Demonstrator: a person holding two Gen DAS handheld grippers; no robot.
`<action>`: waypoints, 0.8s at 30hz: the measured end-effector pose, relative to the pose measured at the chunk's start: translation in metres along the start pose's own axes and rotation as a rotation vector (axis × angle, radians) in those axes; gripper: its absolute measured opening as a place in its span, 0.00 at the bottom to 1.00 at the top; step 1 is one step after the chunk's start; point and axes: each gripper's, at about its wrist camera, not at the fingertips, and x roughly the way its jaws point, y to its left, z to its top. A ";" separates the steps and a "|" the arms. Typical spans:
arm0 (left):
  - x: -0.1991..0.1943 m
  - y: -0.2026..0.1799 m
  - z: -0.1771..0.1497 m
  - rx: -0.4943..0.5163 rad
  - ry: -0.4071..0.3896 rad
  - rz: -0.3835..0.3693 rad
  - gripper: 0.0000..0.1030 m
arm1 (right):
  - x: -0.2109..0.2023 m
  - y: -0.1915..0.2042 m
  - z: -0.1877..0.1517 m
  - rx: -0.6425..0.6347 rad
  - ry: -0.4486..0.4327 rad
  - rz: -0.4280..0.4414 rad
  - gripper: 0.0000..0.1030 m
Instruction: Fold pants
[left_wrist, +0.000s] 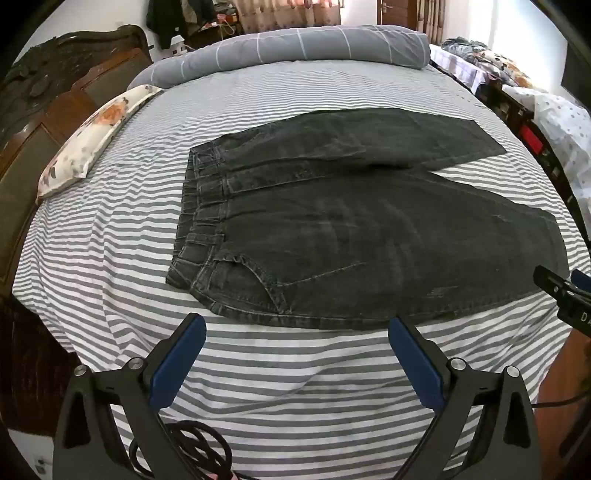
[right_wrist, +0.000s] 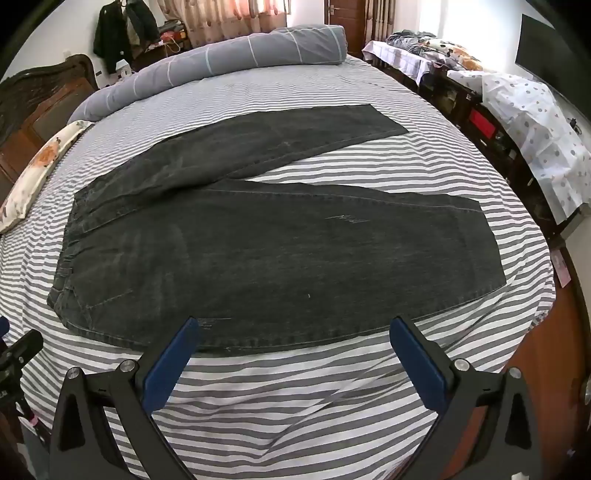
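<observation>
1. The left gripper (left_wrist: 297, 328) has its blue-padded fingers (left_wrist: 181, 354) spread wide with nothing between them. It hangs over bare striped sheet just short of the pants' near edge.
2. The right gripper (right_wrist: 295, 328) is likewise spread wide and empty. Its left pad (right_wrist: 173, 354) reaches over the near hem line, though I cannot tell whether it touches the cloth.
3. The pants (right_wrist: 258, 251) lie flat on the bed (right_wrist: 332, 398), waistband toward nine o'clock and leg ends toward three. One leg angles off toward one o'clock, leaving a wedge of sheet showing between the two legs.
4. They look like dark denim: soft but fairly heavy, likely to drape and drag rather than slip, and not fragile.
5. Good holds, in my judgement: the thick waistband (left_wrist: 192, 221) at nine o'clock for the left gripper, and the near leg's hem at three o'clock for the right.
6. A rolled grey duvet (left_wrist: 295, 46) lies at twelve o'clock, and a floral pillow (left_wrist: 92, 136) at ten, both well clear.
</observation>
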 end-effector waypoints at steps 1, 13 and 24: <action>0.000 -0.001 0.000 0.004 0.000 0.002 0.95 | 0.000 0.000 0.000 0.002 0.000 0.008 1.00; 0.005 0.007 -0.005 -0.037 0.014 -0.021 0.93 | 0.000 0.005 0.000 -0.008 0.002 0.011 1.00; 0.006 0.009 -0.006 -0.040 0.014 -0.019 0.93 | 0.002 0.005 -0.001 -0.010 0.008 0.013 1.00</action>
